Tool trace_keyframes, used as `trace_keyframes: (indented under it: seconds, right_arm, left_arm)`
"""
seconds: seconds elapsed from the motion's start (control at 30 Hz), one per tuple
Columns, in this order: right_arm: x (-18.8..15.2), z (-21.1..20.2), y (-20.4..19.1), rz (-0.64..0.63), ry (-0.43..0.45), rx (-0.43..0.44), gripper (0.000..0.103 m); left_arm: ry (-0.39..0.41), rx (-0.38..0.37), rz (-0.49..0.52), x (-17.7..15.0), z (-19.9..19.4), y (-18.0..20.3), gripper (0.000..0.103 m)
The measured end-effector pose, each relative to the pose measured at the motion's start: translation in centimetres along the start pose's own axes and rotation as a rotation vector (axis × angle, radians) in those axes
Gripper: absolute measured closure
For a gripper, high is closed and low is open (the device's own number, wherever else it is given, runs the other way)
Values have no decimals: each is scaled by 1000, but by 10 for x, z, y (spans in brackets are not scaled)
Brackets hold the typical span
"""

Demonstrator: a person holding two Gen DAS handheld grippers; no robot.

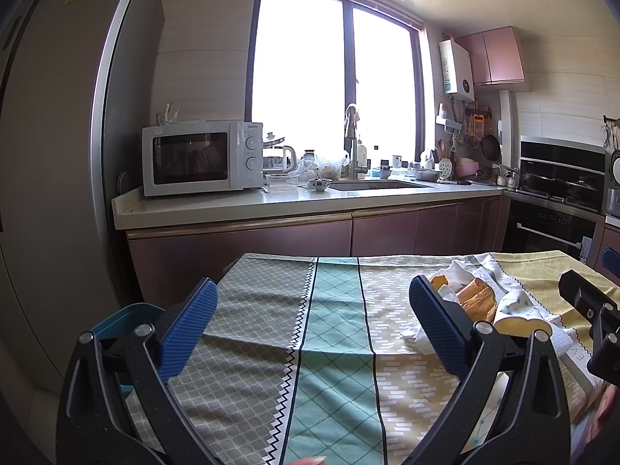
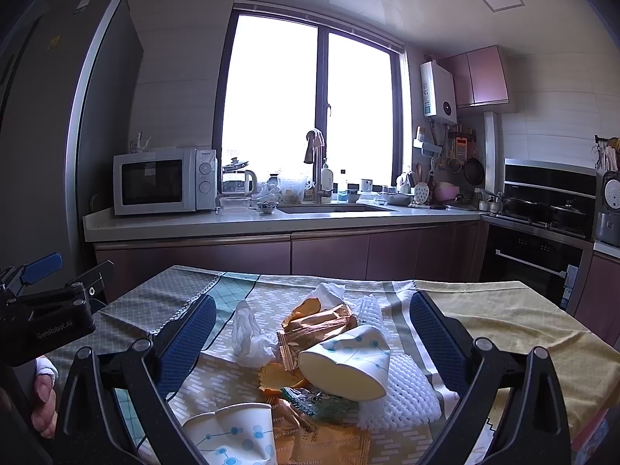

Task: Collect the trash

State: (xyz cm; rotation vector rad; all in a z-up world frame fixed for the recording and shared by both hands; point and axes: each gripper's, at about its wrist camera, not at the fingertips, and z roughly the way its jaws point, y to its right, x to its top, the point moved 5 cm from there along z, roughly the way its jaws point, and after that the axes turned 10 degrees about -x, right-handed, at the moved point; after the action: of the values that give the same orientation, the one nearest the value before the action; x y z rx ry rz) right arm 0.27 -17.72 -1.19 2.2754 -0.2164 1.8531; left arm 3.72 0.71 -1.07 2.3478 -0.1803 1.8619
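Nothing is yet collected: cups (image 2: 348, 364), wrappers (image 2: 317, 325) and tissue (image 2: 248, 333) are left on the table (image 2: 523, 317); both grippers (image 1: 313, 333) (image 2: 313, 345) are spread, empty.

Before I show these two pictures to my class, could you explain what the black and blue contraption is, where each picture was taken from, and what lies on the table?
There is no robot: a person holds a two-fingered clamp in each hand, with a camera looking along its blue fingers. One picture looks from the left hand-held gripper, the other from the right hand-held gripper. Both are open and hold nothing. On the patterned tablecloth lies a pile of trash: two crushed paper cups, a crumpled tissue, orange snack wrappers and white foam netting. Behind is a kitchen counter with a microwave.
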Motion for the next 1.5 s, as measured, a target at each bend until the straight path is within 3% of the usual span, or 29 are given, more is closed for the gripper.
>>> trace_keyframes:
  seconds: [1.2, 1.4, 1.5]
  right_arm:
    - [-2, 2, 4, 2, -5, 5, 6]
    - [-5, 5, 6, 7, -21, 9, 6]
    - [-9, 8, 11, 13, -44, 23, 6]
  left_arm:
    - [-11, -13, 1, -4, 2, -1, 6]
    - [-34, -57, 14, -10, 7, 5, 6]
    - [-67, -132, 25, -16, 10, 15, 6]
